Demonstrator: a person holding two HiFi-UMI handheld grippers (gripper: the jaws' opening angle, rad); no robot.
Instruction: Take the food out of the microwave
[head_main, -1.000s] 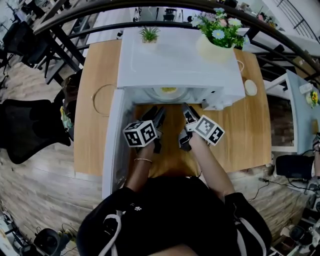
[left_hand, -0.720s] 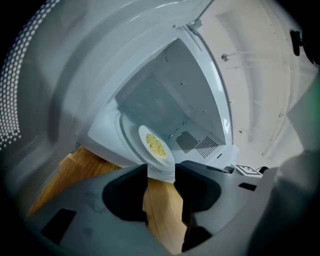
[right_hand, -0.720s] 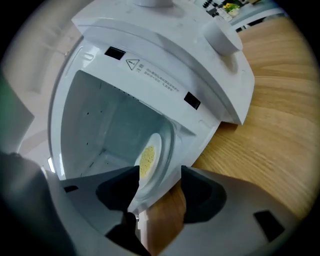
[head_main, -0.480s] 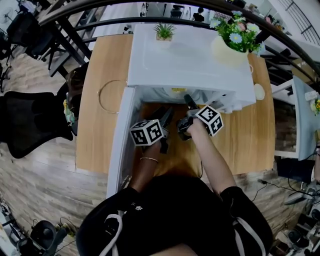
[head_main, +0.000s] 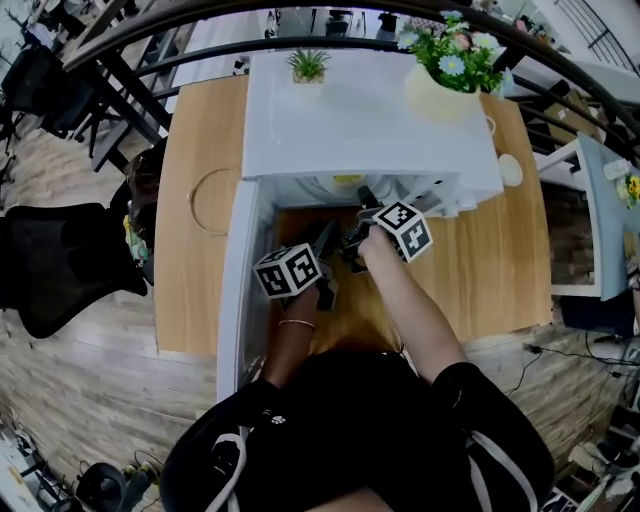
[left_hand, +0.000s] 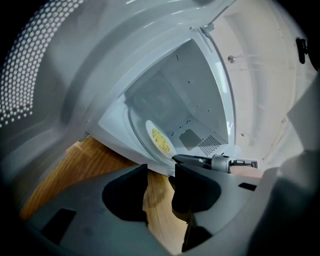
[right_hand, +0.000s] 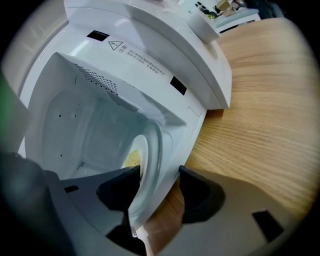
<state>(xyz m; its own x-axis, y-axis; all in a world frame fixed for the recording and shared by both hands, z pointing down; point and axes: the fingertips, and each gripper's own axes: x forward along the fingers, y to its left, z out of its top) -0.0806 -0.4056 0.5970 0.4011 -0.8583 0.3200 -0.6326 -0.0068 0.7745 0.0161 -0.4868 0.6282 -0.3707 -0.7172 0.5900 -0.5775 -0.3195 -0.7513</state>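
A white microwave (head_main: 360, 120) stands on the wooden table with its door (head_main: 235, 290) swung open to the left. Inside, a white plate with yellow food (left_hand: 159, 140) lies on the glass turntable (right_hand: 152, 150); the food (right_hand: 131, 159) also shows in the right gripper view. My right gripper (right_hand: 157, 185) is open at the cavity's mouth, its jaws either side of the turntable's front rim, touching nothing that I can see. My left gripper (left_hand: 160, 187) is open and empty, over the table just in front of the opening. The right gripper's finger (left_hand: 215, 161) shows beside it.
On top of the microwave stand a cream flower pot (head_main: 445, 90) and a small green plant (head_main: 307, 68). The wooden table (head_main: 195, 240) extends on both sides, with a small white round object (head_main: 503, 172) at the right. A black chair (head_main: 60, 260) stands to the left.
My right gripper has moved forward to the microwave's opening, up to the turntable's rim. My left gripper has stayed about where it was, in front of the opening.
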